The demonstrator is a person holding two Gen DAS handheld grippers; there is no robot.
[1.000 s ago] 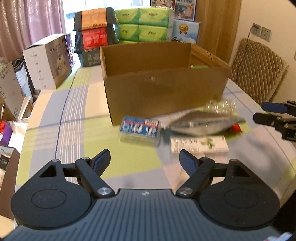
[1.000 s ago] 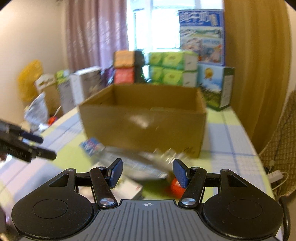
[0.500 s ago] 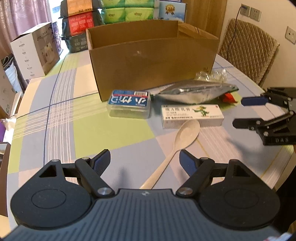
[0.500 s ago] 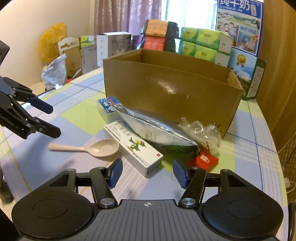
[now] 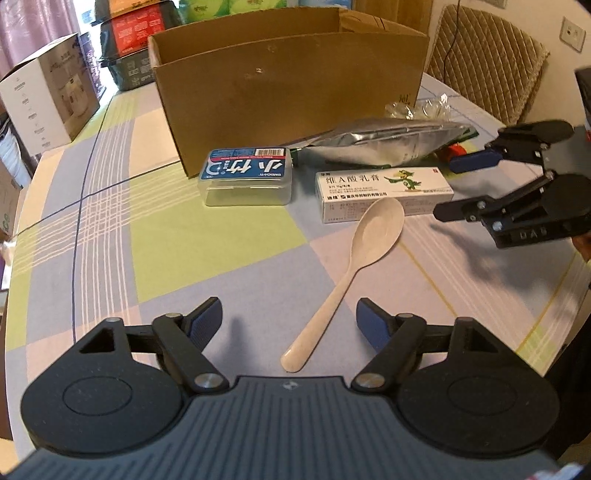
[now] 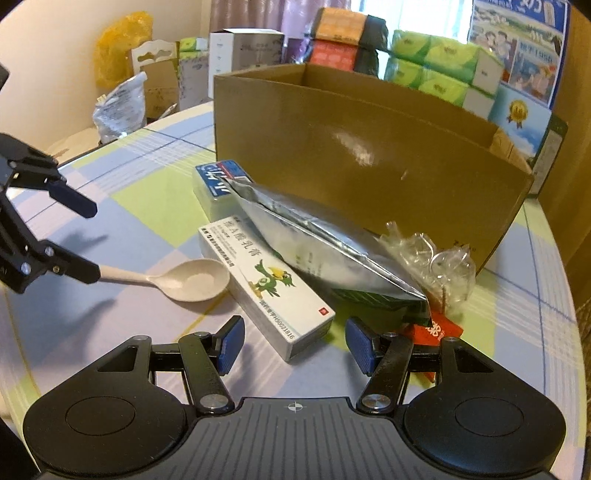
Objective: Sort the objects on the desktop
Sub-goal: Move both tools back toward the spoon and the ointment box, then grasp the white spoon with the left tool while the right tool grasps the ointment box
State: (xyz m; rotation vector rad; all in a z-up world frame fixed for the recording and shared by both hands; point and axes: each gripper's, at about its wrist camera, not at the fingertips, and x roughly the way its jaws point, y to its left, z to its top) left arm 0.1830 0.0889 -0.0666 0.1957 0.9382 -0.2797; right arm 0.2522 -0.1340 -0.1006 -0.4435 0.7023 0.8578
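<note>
Both tongs wide and empty, left tongs [image 5: 289, 321] lined up over spoon [image 5: 352, 266] handle at lower centre: approach step, next lowering and closing, then into box [image 5: 291, 85].

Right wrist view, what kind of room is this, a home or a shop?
Probably a home dining room: a checked tablecloth, a curtained window, and stacked tissue packs behind the cardboard box.

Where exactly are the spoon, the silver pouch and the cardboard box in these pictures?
spoon [image 5: 378, 227], left wrist view, on the bowl.
silver pouch [image 6: 314, 236], right wrist view, on the middle of its foil face.
cardboard box [image 5: 291, 92], left wrist view, on its near wall.
</note>
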